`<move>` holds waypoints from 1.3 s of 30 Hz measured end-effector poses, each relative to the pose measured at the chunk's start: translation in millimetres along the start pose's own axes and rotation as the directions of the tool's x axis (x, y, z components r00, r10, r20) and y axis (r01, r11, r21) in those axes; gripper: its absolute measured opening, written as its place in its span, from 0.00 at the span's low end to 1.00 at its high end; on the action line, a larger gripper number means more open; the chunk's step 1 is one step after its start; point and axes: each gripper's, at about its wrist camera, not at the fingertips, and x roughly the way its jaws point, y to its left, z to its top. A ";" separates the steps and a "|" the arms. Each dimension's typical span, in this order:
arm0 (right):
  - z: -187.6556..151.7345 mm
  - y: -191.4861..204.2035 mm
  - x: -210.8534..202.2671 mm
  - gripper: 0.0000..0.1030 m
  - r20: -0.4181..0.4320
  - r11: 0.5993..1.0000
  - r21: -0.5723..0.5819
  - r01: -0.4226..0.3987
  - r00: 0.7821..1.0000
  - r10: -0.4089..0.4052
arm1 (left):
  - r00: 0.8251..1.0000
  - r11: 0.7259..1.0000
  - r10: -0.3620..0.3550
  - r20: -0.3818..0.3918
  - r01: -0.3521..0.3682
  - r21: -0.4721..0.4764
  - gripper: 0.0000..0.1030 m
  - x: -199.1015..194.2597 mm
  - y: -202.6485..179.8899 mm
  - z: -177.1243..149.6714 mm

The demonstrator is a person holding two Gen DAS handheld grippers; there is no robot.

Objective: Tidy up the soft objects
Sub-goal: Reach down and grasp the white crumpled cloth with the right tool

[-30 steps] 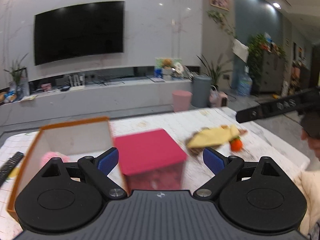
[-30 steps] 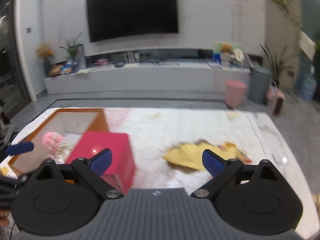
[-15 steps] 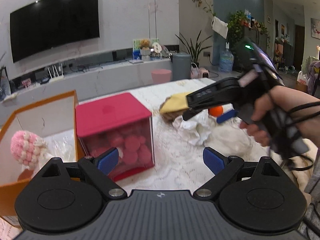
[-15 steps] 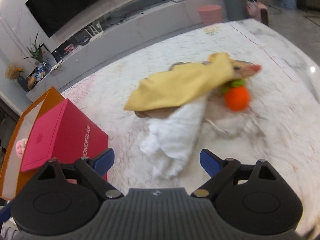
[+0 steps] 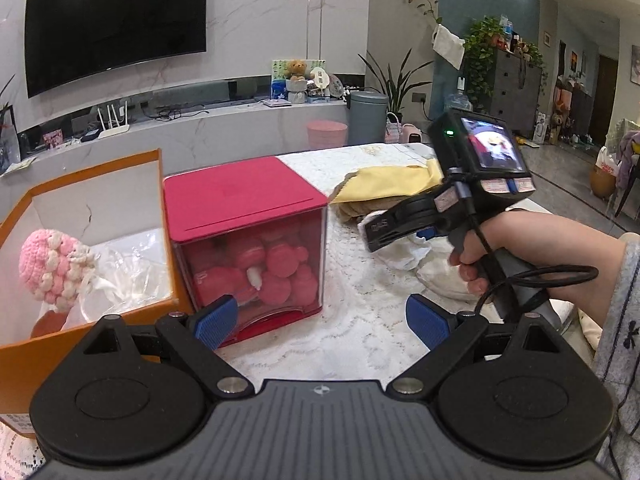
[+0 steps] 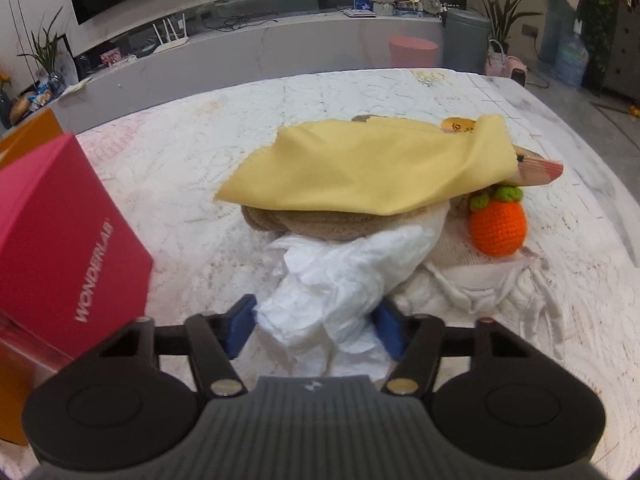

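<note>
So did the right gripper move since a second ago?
Yes. The right gripper has come down toward the table, and its jaws are closing around the white crumpled cloth under the yellow cloth.

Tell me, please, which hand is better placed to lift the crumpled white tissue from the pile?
Right. The right tool already straddles the white tissue, its jaws closing on it. The left tool hangs open and empty near the red box, away from the pile.
</note>
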 end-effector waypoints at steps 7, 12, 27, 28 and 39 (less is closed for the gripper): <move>1.7 -10.5 -25.8 0.22 0.011 0.999 0.027 -0.043 0.999 0.043 | 1.000 1.000 -0.007 0.016 0.007 -0.020 1.00 -3.7 9.8 5.2; -7.1 1.8 -56.5 0.16 -0.075 0.991 -0.005 -0.132 0.989 0.131 | 1.000 0.999 -0.013 0.024 0.014 -0.039 1.00 -5.3 16.1 7.9; -36.1 24.9 -48.4 0.77 -0.292 0.962 -0.182 -0.205 0.945 0.147 | 0.998 0.998 -0.056 0.011 0.056 -0.035 1.00 -6.7 24.0 9.9; -34.3 19.4 -49.7 0.78 -0.276 0.965 -0.166 -0.203 0.949 0.152 | 0.998 0.997 -0.061 0.006 0.061 -0.046 1.00 -5.9 25.0 10.5; 6.8 -5.2 -23.9 0.86 0.011 0.996 0.082 -0.032 0.999 0.032 | 0.998 0.997 -0.057 -0.008 0.057 -0.043 1.00 -2.4 19.9 8.1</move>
